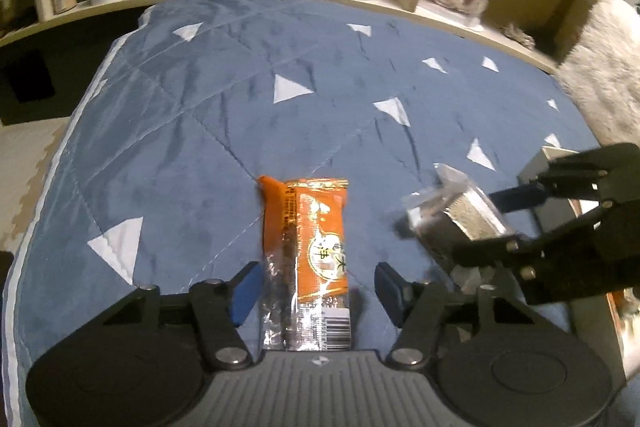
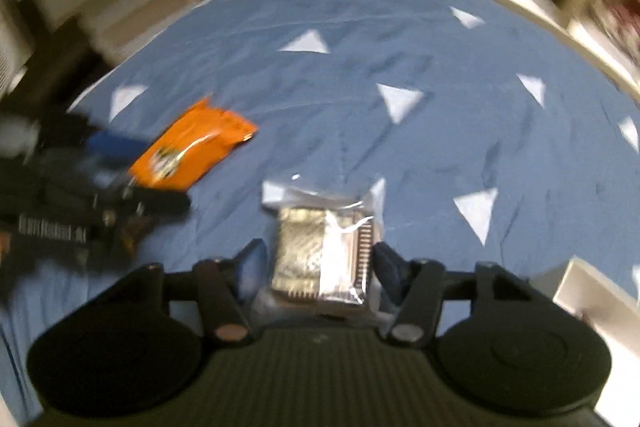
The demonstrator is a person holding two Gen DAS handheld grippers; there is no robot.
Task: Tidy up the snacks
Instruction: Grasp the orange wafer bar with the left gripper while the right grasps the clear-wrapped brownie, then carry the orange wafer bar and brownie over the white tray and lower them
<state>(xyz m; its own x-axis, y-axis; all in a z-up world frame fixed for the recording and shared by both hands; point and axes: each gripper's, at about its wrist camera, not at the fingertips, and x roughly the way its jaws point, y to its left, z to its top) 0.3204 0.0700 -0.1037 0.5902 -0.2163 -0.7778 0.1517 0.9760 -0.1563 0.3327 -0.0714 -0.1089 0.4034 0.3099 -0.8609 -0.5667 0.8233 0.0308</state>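
A long orange foil snack packet point(image 1: 306, 259) is bracketed, untouched, by the wide-spread left gripper point(image 1: 316, 287). A clear-wrapped square biscuit pack point(image 2: 324, 259) is clamped by the right gripper point(image 2: 318, 269) over blue triangle-patterned quilt point(image 1: 224, 115).

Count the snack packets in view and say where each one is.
2. The orange packet lies on the blue quilt between the left tongs' open fingers. The clear packet sits between the right tongs' fingers. Others may lie outside both views.
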